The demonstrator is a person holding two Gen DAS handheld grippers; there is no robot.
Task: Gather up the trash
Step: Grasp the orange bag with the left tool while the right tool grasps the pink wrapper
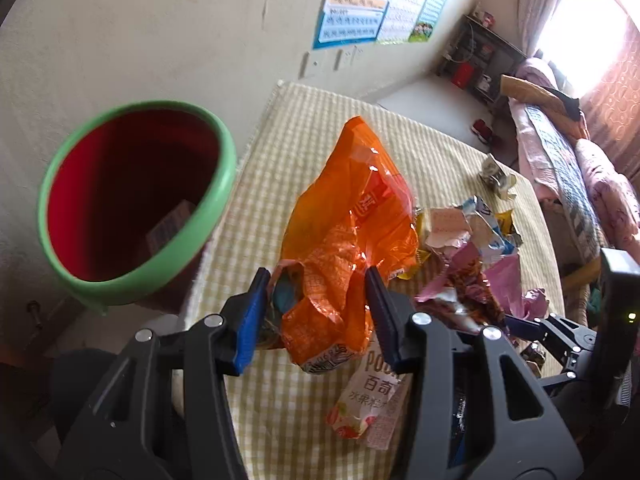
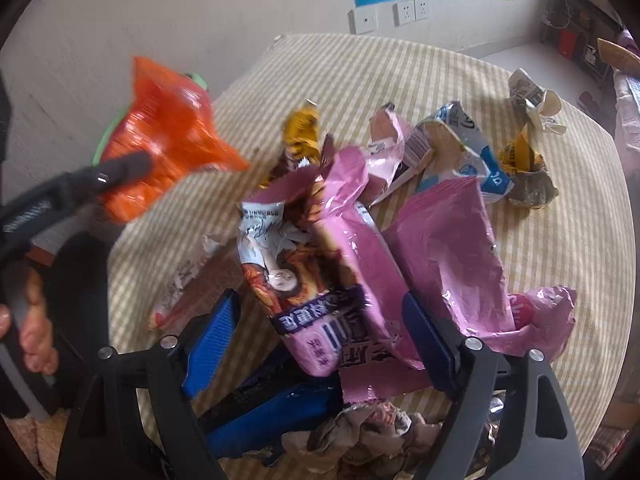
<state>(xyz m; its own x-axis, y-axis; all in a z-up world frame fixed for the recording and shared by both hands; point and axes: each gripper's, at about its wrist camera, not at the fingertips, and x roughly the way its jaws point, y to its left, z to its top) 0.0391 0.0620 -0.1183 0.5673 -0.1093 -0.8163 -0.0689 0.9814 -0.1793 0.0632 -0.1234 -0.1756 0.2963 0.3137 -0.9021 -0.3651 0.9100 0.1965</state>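
The left gripper (image 1: 316,292) has its blue fingers (image 1: 250,320) pressed on either side of a crumpled orange snack bag (image 1: 348,216), holding it up above the checked tabletop (image 1: 280,408), close beside the red bin with the green rim (image 1: 136,200). The right gripper (image 2: 320,328) points down at the heap of wrappers with its fingers (image 2: 208,344) spread wide on either side of a pink snack bag (image 2: 344,280) that lies on the pile, gripping nothing. More torn packets (image 2: 452,148) lie scattered farther across the tabletop.
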